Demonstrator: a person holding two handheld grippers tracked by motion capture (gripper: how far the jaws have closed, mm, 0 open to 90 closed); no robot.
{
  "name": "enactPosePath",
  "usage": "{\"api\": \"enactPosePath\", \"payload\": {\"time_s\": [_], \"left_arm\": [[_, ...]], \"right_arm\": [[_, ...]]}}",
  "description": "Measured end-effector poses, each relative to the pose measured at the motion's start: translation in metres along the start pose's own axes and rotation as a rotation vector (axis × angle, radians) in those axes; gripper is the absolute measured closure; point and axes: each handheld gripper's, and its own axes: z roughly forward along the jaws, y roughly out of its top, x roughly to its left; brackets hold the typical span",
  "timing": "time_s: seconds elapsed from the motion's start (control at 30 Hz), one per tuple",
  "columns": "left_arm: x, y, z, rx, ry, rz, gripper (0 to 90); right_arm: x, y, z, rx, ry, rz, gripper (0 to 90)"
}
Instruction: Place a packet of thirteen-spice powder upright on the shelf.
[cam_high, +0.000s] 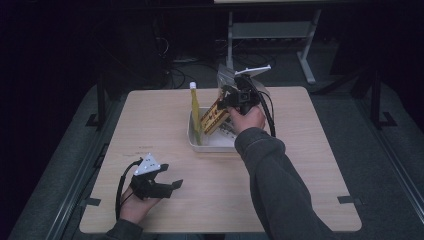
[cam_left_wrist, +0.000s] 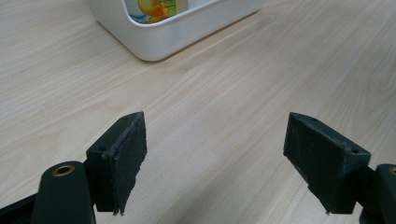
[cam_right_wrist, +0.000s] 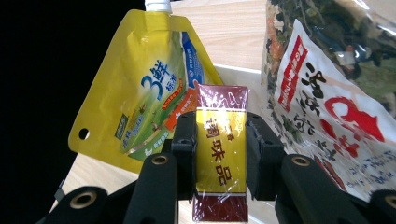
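A: The right tool (cam_right_wrist: 219, 154) is clamping a slim yellow-and-maroon seasoning box (cam_right_wrist: 221, 161) by its sides, holding it tilted over the white bin (cam_high: 196, 141), between the yellow spouted pouch (cam_right_wrist: 149, 100) and the clear bag of dried greens (cam_right_wrist: 336, 88).

B: And the left tool (cam_left_wrist: 215, 158)?

A: It is idling with its jaws apart and nothing between them, over the tabletop (cam_left_wrist: 224, 79) on the near side of the bin.

B: What is worrying you?

A: The box's wrap is looking slick, so I suspect it could be slipping through the pads. It could also be nudging the pouch, which is standing upright at the bin's left wall, and tipping it out.
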Motion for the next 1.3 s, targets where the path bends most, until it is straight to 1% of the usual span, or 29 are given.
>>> {"api": "enactPosePath", "payload": {"time_s": [0.07,0.4,0.57,0.77,1.0,1.1,1.3], "left_arm": [[-0.001,0.0,0.0,-0.002,0.0,-0.001,20.9],[0.0,0.0,-0.001,0.0,-0.004,0.0,21.1],[0.001,0.0,-0.001,-0.004,-0.003,-0.003,21.2],[0.0,0.0,-0.001,-0.003,-0.006,-0.002,21.5],[0.001,-0.001,-0.001,-0.003,-0.008,-0.004,21.9],[0.001,-0.001,-0.001,-0.005,-0.008,-0.006,22.0],[0.001,-0.001,-0.002,-0.009,-0.007,-0.008,22.3]], "right_arm": [[0.001,0.001,0.002,-0.008,-0.014,-0.001,68.2],[0.008,0.006,0.012,-0.036,-0.056,0.013,68.2],[0.01,0.006,0.018,-0.039,-0.079,0.018,68.2],[0.011,0.004,0.025,-0.04,-0.094,0.031,68.2],[0.011,0.001,0.034,-0.041,-0.111,0.034,68.2],[0.01,0.0,0.035,-0.042,-0.113,0.043,68.2],[0.012,-0.003,0.036,-0.049,-0.125,0.034,67.7]]}}
